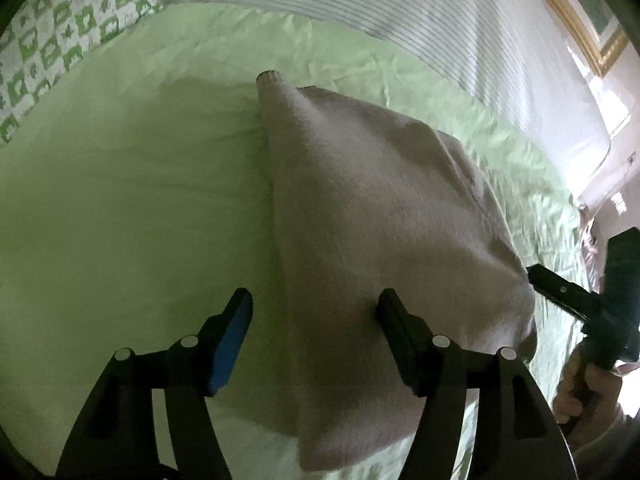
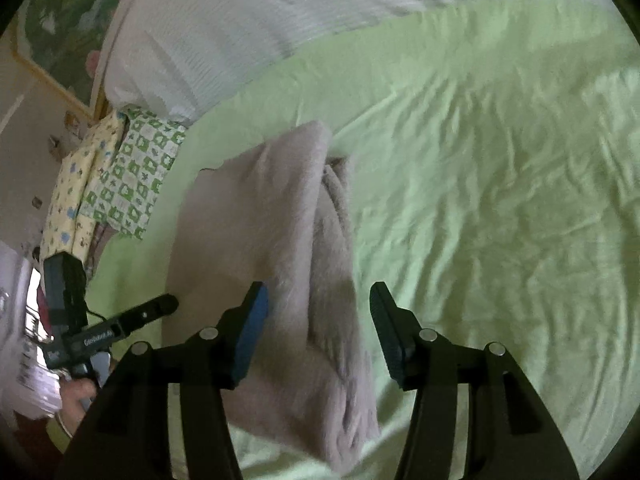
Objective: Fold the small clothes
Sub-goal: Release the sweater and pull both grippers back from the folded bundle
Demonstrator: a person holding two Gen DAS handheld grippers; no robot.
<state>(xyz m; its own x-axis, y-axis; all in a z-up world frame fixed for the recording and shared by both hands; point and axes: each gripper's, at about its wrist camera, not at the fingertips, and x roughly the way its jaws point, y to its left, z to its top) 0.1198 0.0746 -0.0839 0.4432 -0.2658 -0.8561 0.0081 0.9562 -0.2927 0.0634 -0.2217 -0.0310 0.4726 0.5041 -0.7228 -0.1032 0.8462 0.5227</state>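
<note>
A small pale pinkish-grey garment (image 1: 380, 216) lies folded on the light green bed sheet (image 1: 120, 200). A narrow cuffed end (image 1: 269, 80) points away from me. My left gripper (image 1: 316, 320) is open, its jaws wide apart over the garment's near left edge, holding nothing. My right gripper (image 2: 318, 316) is open too, with its jaws either side of the garment (image 2: 272, 240) near its right fold. The right gripper also shows in the left wrist view (image 1: 560, 292), beside the garment's right edge. The left gripper shows in the right wrist view (image 2: 156, 308).
A white striped duvet (image 1: 400, 12) lies along the far side of the bed. Green-and-white patterned cloth (image 1: 60, 40) lies at the far left, next to yellow patterned cloth (image 2: 76, 196). A gold-framed picture (image 1: 580, 20) hangs on the wall. The sheet (image 2: 500, 200) stretches wide to the right.
</note>
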